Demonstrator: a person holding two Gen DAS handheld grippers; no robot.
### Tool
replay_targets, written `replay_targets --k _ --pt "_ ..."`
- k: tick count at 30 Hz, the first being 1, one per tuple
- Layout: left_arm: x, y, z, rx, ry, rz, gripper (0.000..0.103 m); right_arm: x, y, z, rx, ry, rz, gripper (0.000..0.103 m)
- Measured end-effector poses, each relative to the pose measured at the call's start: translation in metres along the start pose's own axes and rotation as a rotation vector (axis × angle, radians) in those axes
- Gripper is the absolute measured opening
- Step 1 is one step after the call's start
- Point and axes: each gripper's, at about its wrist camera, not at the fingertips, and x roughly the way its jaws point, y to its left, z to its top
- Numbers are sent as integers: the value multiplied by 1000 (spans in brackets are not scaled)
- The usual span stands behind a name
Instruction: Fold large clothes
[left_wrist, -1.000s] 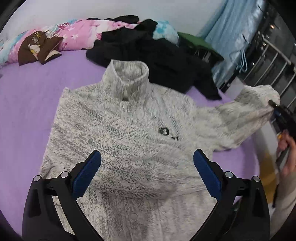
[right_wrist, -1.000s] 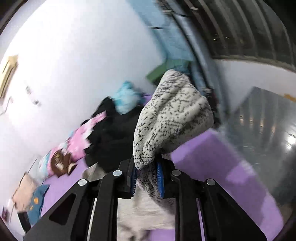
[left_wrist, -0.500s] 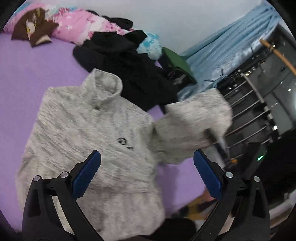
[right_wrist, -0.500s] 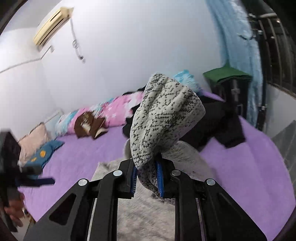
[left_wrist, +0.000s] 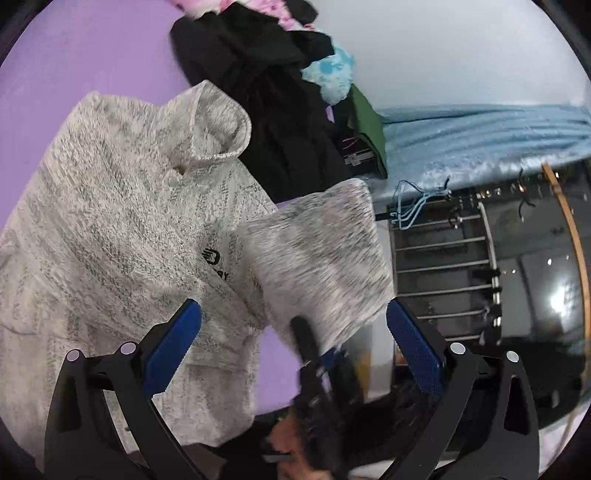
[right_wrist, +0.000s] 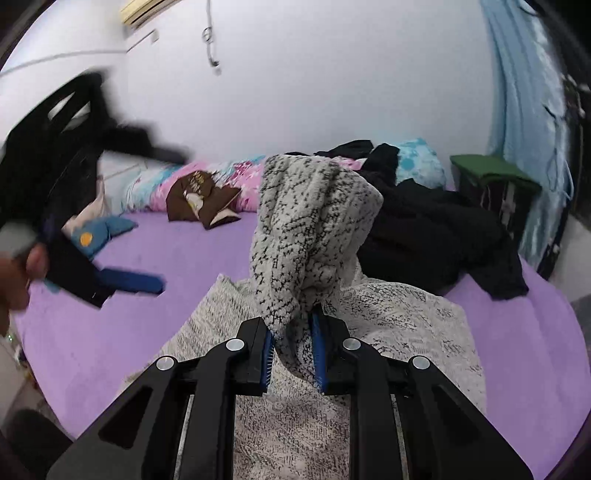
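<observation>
A grey-white knitted sweater (left_wrist: 122, 221) with a stand-up collar and a small black logo lies face up on the purple bed (left_wrist: 74, 55). Its sleeve (left_wrist: 317, 258) is lifted and carried in over the chest. My right gripper (right_wrist: 293, 350) is shut on the sleeve's cuff (right_wrist: 310, 229), which bunches up above the blue pads. In the left wrist view the right gripper (left_wrist: 314, 354) shows as a dark blur under the sleeve. My left gripper (left_wrist: 291, 332) hovers above the sweater's lower part, open wide and empty. The right wrist view catches the left gripper (right_wrist: 103, 273) blurred at the left.
A heap of black clothes (right_wrist: 436, 229) lies behind the sweater. Pink floral bedding (right_wrist: 221, 177), a brown cushion (right_wrist: 201, 195) and a blue toy (right_wrist: 99, 232) line the wall. A green-topped box (right_wrist: 491, 177), blue curtain (left_wrist: 480, 136) and metal rack (left_wrist: 443, 266) stand right of the bed.
My right gripper has swung the sleeve from out at the side in over the sweater's chest. My left gripper has rolled and lifted, so its view has tilted toward the rack.
</observation>
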Motion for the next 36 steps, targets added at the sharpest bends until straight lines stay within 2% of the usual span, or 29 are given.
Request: replay_targets --k 2,5,8,12,17,19,20,24,25,26,29,30,31,33,36 --pt "3 2 8 -16 -3 29 96 4 7 -3 -37 5 -7 17" --pt "4 6 17 -36 -2 10 96 10 21 -7 -92 13 -10 17" --pt "1 11 23 -37 -1 23 96 15 43 -10 -163 7 -13 17" --pt "-1 33 30 -103 19 42 96 15 74 -15 -274 -15 -11 17" --pt "-7 81 28 -244 40 40 94 17 112 -29 -412 -35 5 17" --pt "-13 92 27 -254 33 56 84 21 124 -35 -458 -33 13 17" --pt "-17 100 27 -259 26 72 72 23 129 -37 -474 -31 15 17" --pt "-23 126 29 -276 8 61 45 34 142 -46 -514 -4 17 17" --pt "-23 130 30 -272 9 65 33 37 145 -49 -517 6 16 18" --pt "-22 136 31 -263 15 68 22 40 146 -51 -521 9 12 20" --pt "-19 142 32 -192 17 40 17 43 144 -57 -515 19 33 35" --pt "-18 142 32 -154 10 29 17 41 140 -59 -502 28 59 45" --pt "-18 141 32 -122 6 17 17 39 137 -60 -489 33 86 59" --pt "-19 136 31 -37 -7 6 16 27 122 -61 -456 40 162 77" --pt "-24 135 28 29 -24 2 16 13 83 -51 -366 117 333 78"
